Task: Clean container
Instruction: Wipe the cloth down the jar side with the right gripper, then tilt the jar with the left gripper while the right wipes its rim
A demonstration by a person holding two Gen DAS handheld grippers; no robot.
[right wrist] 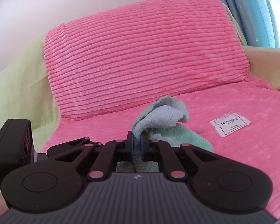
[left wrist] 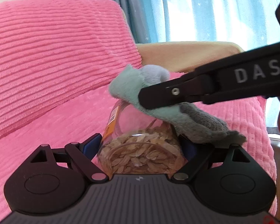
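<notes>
The left claw (left wrist: 140, 145) is clamping a clear jar (left wrist: 138, 149) between its blue pads (left wrist: 92, 144), low at 6 o'clock in the left wrist view, above the pink sofa (left wrist: 46, 65). The jar is lying on its side, its long axis running away from the camera toward 12 o'clock, tipped slightly to 11, with one end close against the claw's body; which end cannot be told. Pale flakes (left wrist: 140, 155) are settling along its lower wall. An orange label (left wrist: 113, 117) is wrapping the jar's left side, its print too blurred to read. The right claw (left wrist: 145, 100) is reaching in from 3 o'clock with its fingers together on a green-and-grey cloth (left wrist: 158, 97), which is draping over the jar's upper right side and touching it. White letters "DAS" are showing on that claw's arm. In the right wrist view the jar is hidden; the right claw (right wrist: 137, 145) is pinching the cloth (right wrist: 162, 117), which is bunching up toward 12 o'clock. Only this view is showing a white tag (right wrist: 229, 124) on the seat at 3 o'clock reading "LOVE HOME", and the left claw's body at 9 o'clock. Blue curtains (left wrist: 196, 9) are hanging at 1 o'clock in the left view.
</notes>
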